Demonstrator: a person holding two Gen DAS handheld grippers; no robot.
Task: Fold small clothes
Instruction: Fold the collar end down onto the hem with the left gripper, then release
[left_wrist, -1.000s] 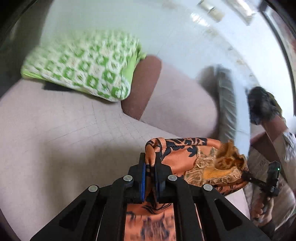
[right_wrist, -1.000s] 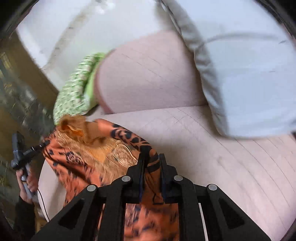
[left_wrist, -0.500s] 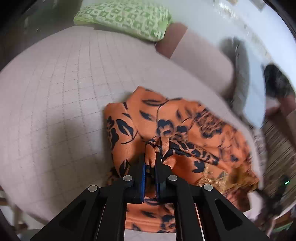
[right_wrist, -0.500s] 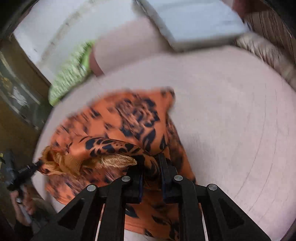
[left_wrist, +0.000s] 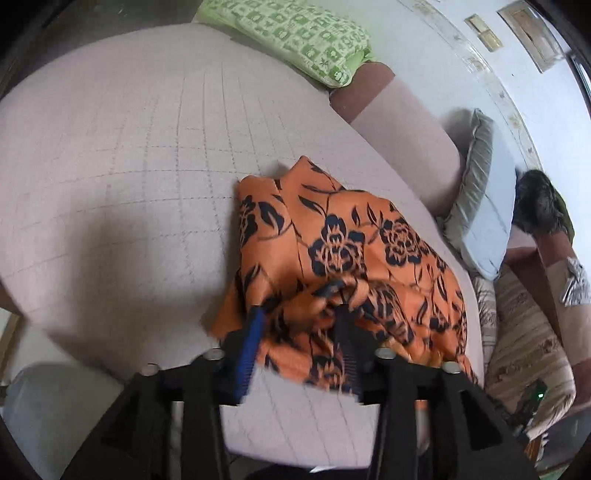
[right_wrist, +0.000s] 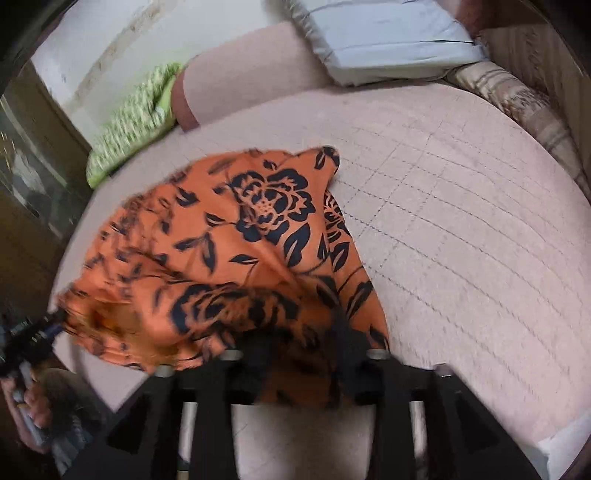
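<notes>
Left wrist view: one orange floral garment (left_wrist: 347, 254) at centre frame, two pillows at upper right; the left gripper (left_wrist: 299, 314) and the right gripper (right_wrist: 303, 325) are both opening, cloth between the jaws.

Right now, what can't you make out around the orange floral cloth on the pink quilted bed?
- Orange floral cloth: near edge blurred in both wrist views, so folded layers unreadable.
- Left gripper: jaws opening, cloth between them; contact lost in blur.
- Right gripper: jaws opening; fingertips smeared against dark print.
- Pink quilted bed: near edge hidden by gripper bodies.

Pink quilted sofa (left_wrist: 147, 155), green patterned pillow (left_wrist: 295, 33), grey cushion (right_wrist: 388, 37), white wall (left_wrist: 424, 48)
</notes>
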